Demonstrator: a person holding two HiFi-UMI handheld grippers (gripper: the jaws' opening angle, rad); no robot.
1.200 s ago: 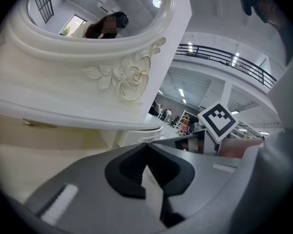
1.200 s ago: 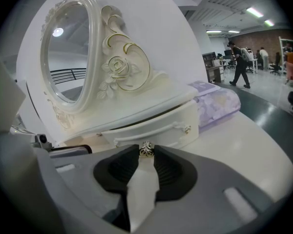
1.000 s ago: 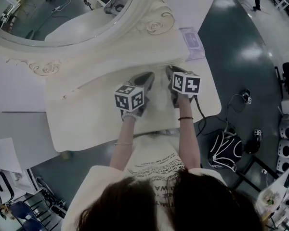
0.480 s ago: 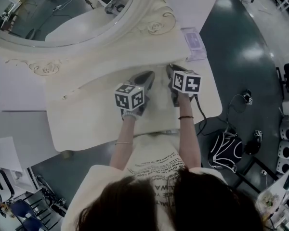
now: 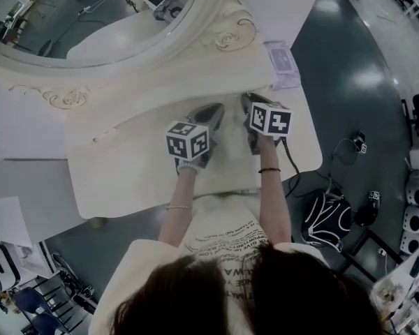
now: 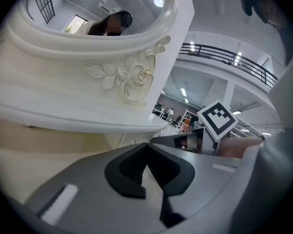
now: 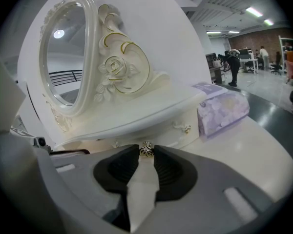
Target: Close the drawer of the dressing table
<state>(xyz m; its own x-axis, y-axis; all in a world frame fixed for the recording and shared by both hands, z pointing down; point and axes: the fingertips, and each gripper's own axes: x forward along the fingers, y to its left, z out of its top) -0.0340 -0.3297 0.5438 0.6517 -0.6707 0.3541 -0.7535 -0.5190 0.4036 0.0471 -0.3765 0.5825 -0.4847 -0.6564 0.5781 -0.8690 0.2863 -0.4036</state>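
The cream dressing table (image 5: pixel 126 173) carries an oval mirror (image 5: pixel 91 12) over a low drawer unit (image 7: pixel 172 130). Both grippers rest side by side on the table top, pointing at that unit. My right gripper (image 7: pixel 146 155) is shut on a small gold drawer knob (image 7: pixel 146 148), which sits right between its tips; from above the right gripper (image 5: pixel 248 105) touches the unit's front. My left gripper (image 6: pixel 147 147) is shut with nothing in it, its tips just under the shelf edge; from above the left gripper (image 5: pixel 213 112) lies beside the right one. I cannot tell how far the drawer stands out.
A purple tissue pack (image 5: pixel 279 61) lies on the table's right end, beside the drawer unit. A second gold knob (image 7: pixel 185 128) shows to the right of the gripped one. On the floor to the right are a bag (image 5: pixel 325 218) and cables.
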